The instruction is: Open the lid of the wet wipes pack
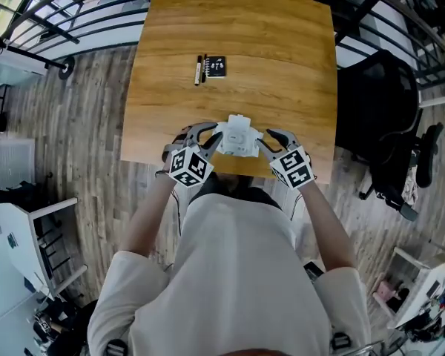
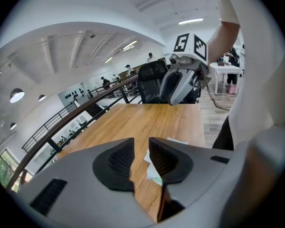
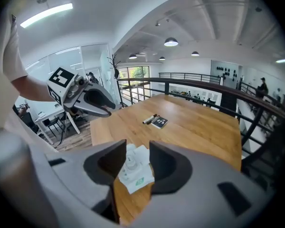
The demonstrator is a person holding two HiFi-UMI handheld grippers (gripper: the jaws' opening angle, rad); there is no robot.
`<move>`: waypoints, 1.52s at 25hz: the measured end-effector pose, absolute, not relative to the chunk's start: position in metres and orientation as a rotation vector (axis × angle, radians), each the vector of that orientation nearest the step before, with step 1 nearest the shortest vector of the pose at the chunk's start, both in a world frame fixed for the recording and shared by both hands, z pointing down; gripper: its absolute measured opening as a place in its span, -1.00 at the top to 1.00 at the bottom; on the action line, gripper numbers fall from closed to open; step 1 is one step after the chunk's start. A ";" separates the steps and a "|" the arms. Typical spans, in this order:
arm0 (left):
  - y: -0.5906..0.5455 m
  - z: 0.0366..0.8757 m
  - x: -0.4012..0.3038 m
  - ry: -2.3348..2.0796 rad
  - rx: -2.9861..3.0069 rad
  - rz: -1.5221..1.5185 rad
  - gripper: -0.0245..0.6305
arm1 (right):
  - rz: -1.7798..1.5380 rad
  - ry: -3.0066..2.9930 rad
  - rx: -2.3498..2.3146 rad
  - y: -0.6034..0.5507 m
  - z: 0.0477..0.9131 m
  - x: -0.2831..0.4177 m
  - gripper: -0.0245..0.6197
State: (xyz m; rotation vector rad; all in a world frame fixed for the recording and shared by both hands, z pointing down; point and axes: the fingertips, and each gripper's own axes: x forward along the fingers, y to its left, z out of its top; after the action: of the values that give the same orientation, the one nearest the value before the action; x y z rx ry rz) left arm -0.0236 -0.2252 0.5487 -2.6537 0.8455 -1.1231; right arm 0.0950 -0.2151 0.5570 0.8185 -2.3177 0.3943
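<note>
Head view: the wet wipes pack lies at the near edge of the wooden table, white, with no print that can be read. The left gripper and the right gripper flank it closely. Farther up the table a marker lies just beside a small black card with white print too small to read.

Left gripper view: the jaws stand a narrow gap apart with nothing between the pads. Part of the pack shows on the table beyond them. The right gripper hangs above the far side.

Right gripper view: the jaws are spread and grip nothing. The pack shows through the gap, lying flat on the wood below, untouched. It bears a small green label, not legible, and a round white part on top. Whether that lid is up I cannot tell.
</note>
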 end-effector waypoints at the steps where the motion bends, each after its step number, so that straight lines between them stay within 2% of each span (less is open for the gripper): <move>1: -0.224 0.543 -0.028 0.854 -2.672 -1.108 0.66 | 0.387 -2.317 0.838 -0.214 0.549 0.094 0.45; 5: -0.222 0.514 -0.041 0.904 -2.779 -1.030 0.75 | 0.346 -2.289 0.944 -0.210 0.519 0.095 0.49; 9: -0.220 0.480 -0.052 0.944 -2.865 -0.938 0.82 | 0.339 -2.277 1.063 -0.205 0.486 0.097 0.63; 21: -0.212 0.395 -0.068 0.985 -2.991 -0.682 0.92 | 0.306 -2.362 1.282 -0.197 0.410 0.100 0.91; 38: -0.219 0.367 -0.091 1.151 -2.984 -0.514 0.94 | 0.269 -2.423 1.378 -0.203 0.374 0.115 0.92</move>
State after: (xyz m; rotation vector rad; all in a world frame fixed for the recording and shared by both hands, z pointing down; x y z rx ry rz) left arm -0.0907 -0.2195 0.3668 -2.9844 1.1514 -0.5139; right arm 0.1146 -0.2026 0.3739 1.3783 -2.4230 0.2686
